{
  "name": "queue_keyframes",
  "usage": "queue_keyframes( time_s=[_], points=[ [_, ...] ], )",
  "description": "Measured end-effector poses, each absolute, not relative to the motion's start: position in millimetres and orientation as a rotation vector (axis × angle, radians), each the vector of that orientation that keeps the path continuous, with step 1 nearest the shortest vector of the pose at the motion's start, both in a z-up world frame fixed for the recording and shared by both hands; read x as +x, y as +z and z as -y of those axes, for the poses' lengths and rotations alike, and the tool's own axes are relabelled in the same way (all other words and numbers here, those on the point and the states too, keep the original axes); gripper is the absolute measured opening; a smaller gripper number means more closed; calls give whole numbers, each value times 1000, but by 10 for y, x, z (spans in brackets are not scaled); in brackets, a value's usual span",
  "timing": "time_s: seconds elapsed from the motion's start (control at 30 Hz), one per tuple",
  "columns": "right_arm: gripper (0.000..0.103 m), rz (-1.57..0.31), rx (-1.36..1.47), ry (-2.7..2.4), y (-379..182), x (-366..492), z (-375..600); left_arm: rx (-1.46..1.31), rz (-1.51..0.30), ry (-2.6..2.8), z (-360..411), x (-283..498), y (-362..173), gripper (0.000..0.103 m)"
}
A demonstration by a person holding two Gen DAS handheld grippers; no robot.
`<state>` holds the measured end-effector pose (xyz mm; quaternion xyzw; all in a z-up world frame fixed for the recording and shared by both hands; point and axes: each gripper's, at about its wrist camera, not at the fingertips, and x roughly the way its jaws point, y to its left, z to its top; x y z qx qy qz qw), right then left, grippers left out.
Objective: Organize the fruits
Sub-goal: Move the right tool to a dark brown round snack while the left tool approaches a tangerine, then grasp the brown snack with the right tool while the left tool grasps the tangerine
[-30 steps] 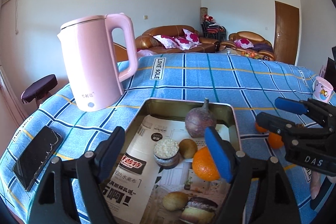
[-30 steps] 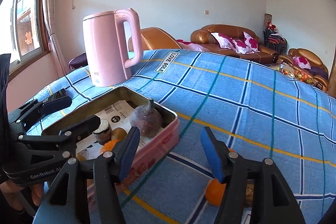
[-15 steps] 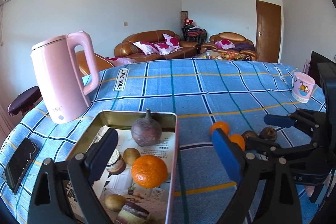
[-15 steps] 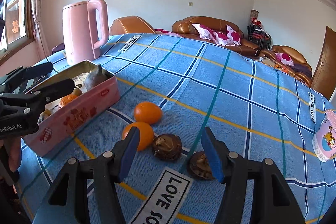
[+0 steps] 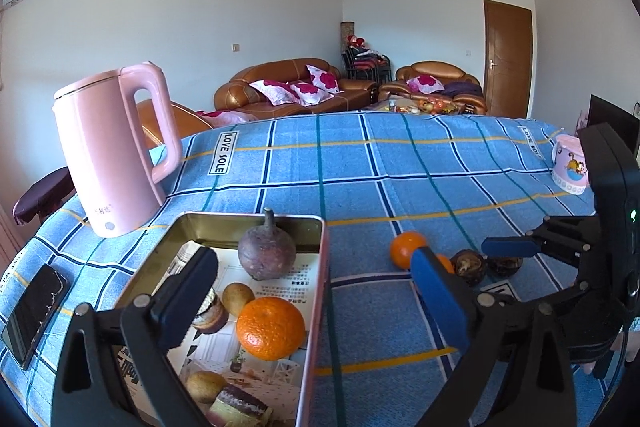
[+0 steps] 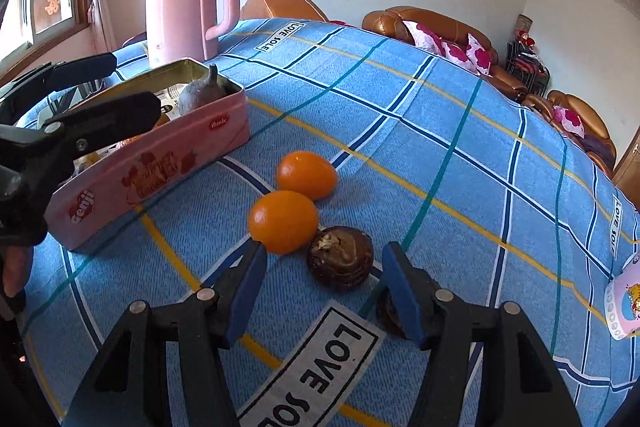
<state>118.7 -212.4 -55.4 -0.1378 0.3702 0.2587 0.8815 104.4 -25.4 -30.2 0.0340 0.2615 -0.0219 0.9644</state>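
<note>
A pink tin [image 5: 325, 255] holds an orange [image 5: 270, 327], a purple stemmed fruit [image 5: 267, 255], small brown fruits and a jar. My left gripper [image 5: 316, 275] hovers over the tin's right rim; its jaws are opening and nothing is between them. To the tin's right, two oranges [image 6: 306, 175] [image 6: 284, 221] and a dark brown fruit [image 6: 340, 261] lie on the blue cloth. My right gripper [image 6: 324, 259] is open just in front of that brown fruit, without touching it. A second brown fruit [image 6: 386, 311] is partly hidden behind its right finger.
A tall pink kettle [image 5: 112, 155] stands behind the tin at the left. A phone [image 5: 34, 311] lies near the table's left edge. A pink mug [image 6: 624, 299] sits at the far right. Bare checked cloth stretches behind the loose fruits.
The left gripper swung right from above the tin's middle to its right rim, and its jaws widened. The right gripper swung away from the tin and came down close to the loose fruits.
</note>
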Motion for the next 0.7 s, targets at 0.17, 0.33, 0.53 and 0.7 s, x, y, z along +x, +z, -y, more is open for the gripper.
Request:
queue_keyframes(
  time_s=[0.17,0.33,0.53,0.7],
  points=[
    [54,-785,-287,500,-576,1235,2154,69,-531,-53,301,1049,-308,99],
    [51,-801,-322,493,-601,1304,2070,70,-542,-74,371,1063,-321,99],
    [39,-831,-320,497,-639,1331,2066,71,-552,-91,441,1102,-344,99],
    [38,-770,-262,446,-539,1247,2187,80,-572,-114,521,1141,-391,96]
  ],
)
